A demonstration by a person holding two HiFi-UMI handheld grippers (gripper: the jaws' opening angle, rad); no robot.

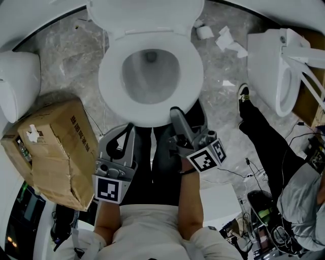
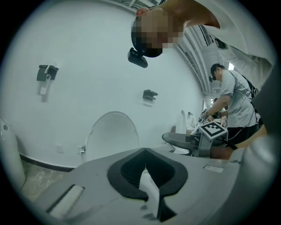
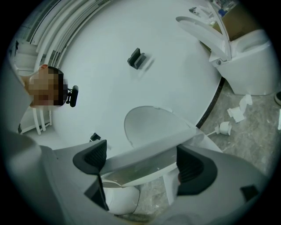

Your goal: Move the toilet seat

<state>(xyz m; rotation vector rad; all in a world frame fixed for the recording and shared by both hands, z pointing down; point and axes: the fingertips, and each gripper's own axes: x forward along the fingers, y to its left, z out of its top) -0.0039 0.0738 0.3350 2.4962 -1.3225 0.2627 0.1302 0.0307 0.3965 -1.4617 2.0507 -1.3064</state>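
Observation:
A white toilet stands ahead of me with its seat (image 1: 111, 86) over the bowl and its lid (image 1: 147, 15) raised against the wall. My right gripper (image 1: 175, 112) reaches the seat's front rim. In the right gripper view its jaws (image 3: 141, 160) stand wide apart, and the seat's front edge (image 3: 175, 140) runs across between the pads. The seat's shiny underside and the bowl show beneath, with the lid (image 3: 149, 123) behind. I cannot tell whether a pad touches the seat. My left gripper (image 1: 128, 129) hovers short of the bowl's front left, shut (image 2: 145, 151) and holding nothing.
A dented cardboard box (image 1: 56, 147) sits on the floor at my left, beside part of another toilet (image 1: 18, 81). A further toilet (image 1: 277, 66) with raised seat stands at the right. Paper scraps and a roll (image 1: 205, 32) litter the marble floor. Another person's black-trousered leg (image 1: 264, 132) stretches nearby.

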